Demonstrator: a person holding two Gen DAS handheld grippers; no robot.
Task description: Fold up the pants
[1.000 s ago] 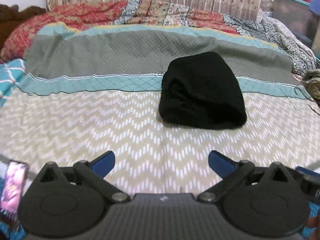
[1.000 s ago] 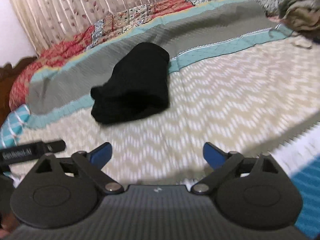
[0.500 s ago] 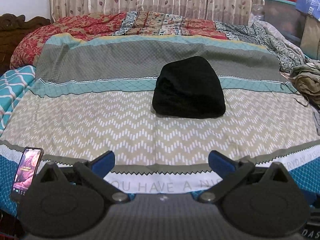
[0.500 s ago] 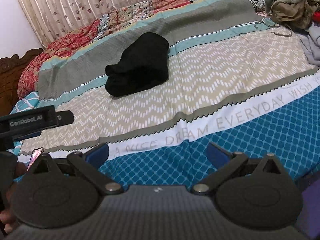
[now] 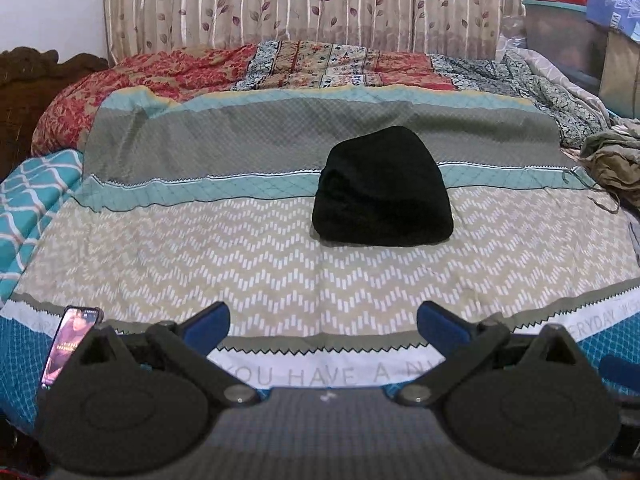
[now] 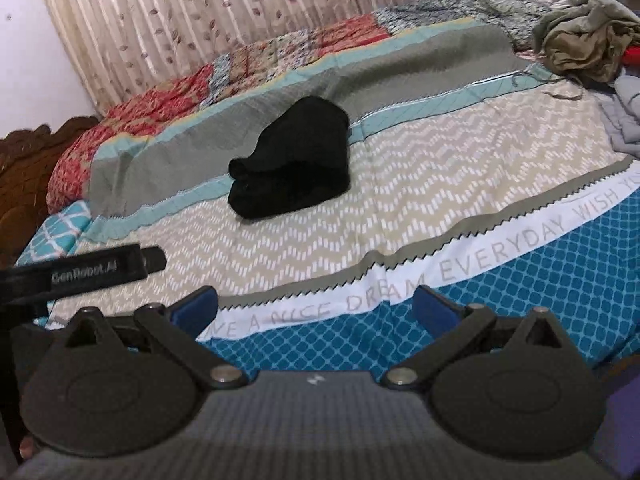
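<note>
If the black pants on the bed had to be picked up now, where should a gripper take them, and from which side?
Probably at the near edge of the pants, coming in low from the foot of the bed. That edge is thick, rounded and faces both open grippers, left and right, so all layers should lift together. The lumpy left end looks likelier to unravel.

A home bedroom: a bed (image 5: 280, 272) under a patterned bedspread, carved wooden headboard (image 5: 24, 92) far left, leaf-print curtains (image 5: 300, 4) behind, loose clothes (image 6: 580, 40) heaped right.
</note>
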